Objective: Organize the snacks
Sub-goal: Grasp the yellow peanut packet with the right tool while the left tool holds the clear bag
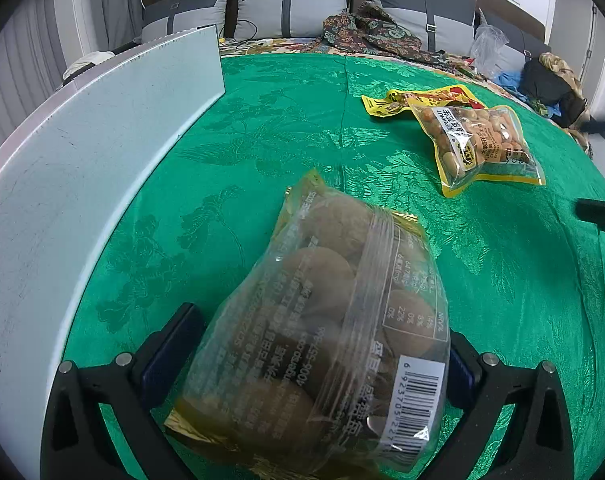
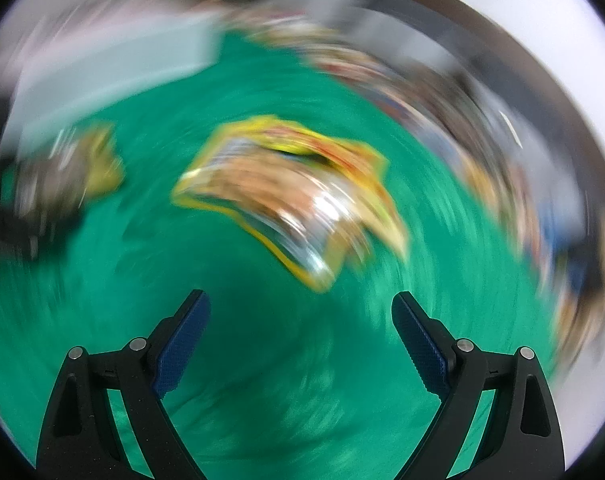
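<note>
Left tool (image 1: 314,364) clamped on clear walnut bag (image 1: 322,332) above green surface (image 1: 262,128); right tool (image 2: 300,312) spread wide, empty, near peanut bag (image 2: 290,196).

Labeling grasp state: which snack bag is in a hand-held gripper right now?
The clear bag of round brown snacks, between the left hand-held gripper fingers. The yellow-edged peanut bag and yellow packet lie free on the green cloth.

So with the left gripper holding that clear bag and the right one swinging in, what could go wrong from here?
1. The left gripper pinches the slick bag of round brown snacks near its base; most of the bag juts forward and may sag or slip.
2. The right gripper is open and its view is motion-blurred, so it may misjudge the peanut packet and shove it across the green cloth.
</note>
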The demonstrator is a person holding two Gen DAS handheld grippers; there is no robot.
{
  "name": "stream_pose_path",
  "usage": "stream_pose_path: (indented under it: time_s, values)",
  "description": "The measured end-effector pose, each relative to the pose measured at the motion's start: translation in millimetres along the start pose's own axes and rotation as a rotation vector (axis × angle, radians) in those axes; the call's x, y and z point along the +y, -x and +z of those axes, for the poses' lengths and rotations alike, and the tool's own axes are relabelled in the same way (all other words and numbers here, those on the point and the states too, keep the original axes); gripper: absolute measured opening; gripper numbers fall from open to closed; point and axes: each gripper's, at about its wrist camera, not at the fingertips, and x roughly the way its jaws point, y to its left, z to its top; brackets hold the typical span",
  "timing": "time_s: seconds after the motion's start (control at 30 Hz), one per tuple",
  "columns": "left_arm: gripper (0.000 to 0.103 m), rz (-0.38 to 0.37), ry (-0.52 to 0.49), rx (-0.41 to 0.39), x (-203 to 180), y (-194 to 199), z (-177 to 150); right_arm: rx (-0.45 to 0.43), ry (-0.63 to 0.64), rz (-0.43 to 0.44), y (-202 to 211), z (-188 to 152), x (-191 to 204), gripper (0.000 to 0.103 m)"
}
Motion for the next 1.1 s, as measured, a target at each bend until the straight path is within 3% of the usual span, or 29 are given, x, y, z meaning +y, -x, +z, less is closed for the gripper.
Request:
stream_pose_path:
  time_s: [0.07,0.1,0.27,0.33,0.37,0.43,0.5,0.67,0.8,0.9,0.93,0.97,1.0,1.1]
  values:
    - [0.103,0.0,0.0,0.0,0.1,0.0,-0.1,0.069,0.241,-0.035,-21.0,26.8,19.6,0.094]
    - [0.103,-0.001,0.0,0.0,0.0,-0.2,0.0,0.095,0.287,-0.041,-30.5,34.9,22.5,0.093]
    - [0.103,-0.003,0.0,-0.001,-0.7,0.6,0.4,0.185,0.334,-0.103,-77.2,71.5,26.0,0.092]
    - [0.103,-0.003,0.0,-0.001,-1.4,0.6,0.7,0.197,0.306,-0.073,-82.9,80.2,24.1,0.092]
    - [0.103,-0.003,0.0,-0.001,-1.0,0.8,0.8,0.203,0.282,-0.039,-81.1,83.2,22.9,0.091]
    - [0.103,-0.003,0.0,-0.001,-1.4,1.0,0.6,0.263,0.188,0.074,-85.0,84.2,20.3,0.075]
    - [0.103,-0.003,0.0,-0.001,-2.5,1.1,0.9,0.297,0.102,0.1,-83.0,83.2,13.5,0.065]
    - [0.103,-0.002,-0.001,-0.001,-2.5,2.1,0.1,0.397,-0.294,0.203,-58.9,53.1,-18.3,0.063]
    - [0.103,-0.002,-0.001,-0.001,-3.2,2.2,0.3,0.426,-0.67,0.298,-24.1,-12.5,-39.5,0.064]
    - [0.103,-0.003,-0.001,-0.001,-4.1,2.2,0.5,0.374,-0.796,0.257,11.3,-60.4,-30.7,0.065]
    - [0.103,-0.003,-0.001,-0.001,-2.9,2.2,0.2,0.347,-0.802,0.239,18.6,-67.7,-25.8,0.068]
    - [0.103,-0.003,-0.001,-0.001,-2.9,2.1,0.1,0.313,-0.804,0.216,26.0,-77.7,-17.9,0.079]
    - [0.103,-0.003,-0.001,-0.002,-3.3,2.1,0.2,0.275,-0.8,0.2,31.5,-89.1,-5.3,0.083]
    - [0.103,-0.003,-0.001,-0.001,-3.4,1.9,0.2,0.221,-0.754,0.125,32.3,-109.6,25.5,0.087]
